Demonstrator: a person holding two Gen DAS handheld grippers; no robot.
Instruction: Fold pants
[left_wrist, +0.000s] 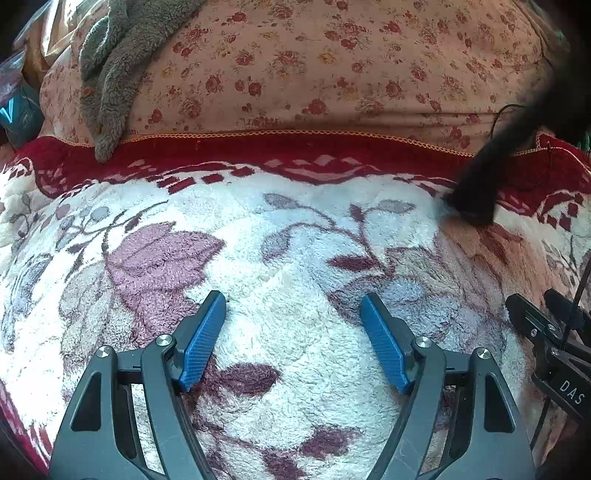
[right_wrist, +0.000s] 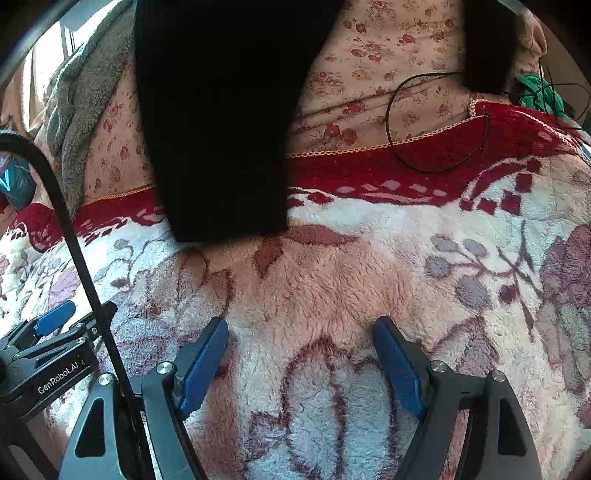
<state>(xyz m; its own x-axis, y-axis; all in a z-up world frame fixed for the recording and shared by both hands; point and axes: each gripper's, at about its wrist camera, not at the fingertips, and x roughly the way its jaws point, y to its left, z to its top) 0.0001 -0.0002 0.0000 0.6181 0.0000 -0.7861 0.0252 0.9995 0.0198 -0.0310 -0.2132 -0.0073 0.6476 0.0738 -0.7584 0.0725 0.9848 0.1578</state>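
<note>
Both grippers are the same build: dark grey plastic arms with triangular cutouts, silver screw heads at the pivots, and ribbed blue pads (left_wrist: 201, 343) on the fingers. The left gripper (left_wrist: 293, 306) reads "GenRobot.AI" in white, the right gripper (right_wrist: 301, 332) "DAS". A black cable (right_wrist: 74, 251) runs past.

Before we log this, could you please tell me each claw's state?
Left claw: open, holding nothing.
Right claw: open, holding nothing.

Black pants (right_wrist: 221, 122) on floral blanket (right_wrist: 332, 280)
</note>
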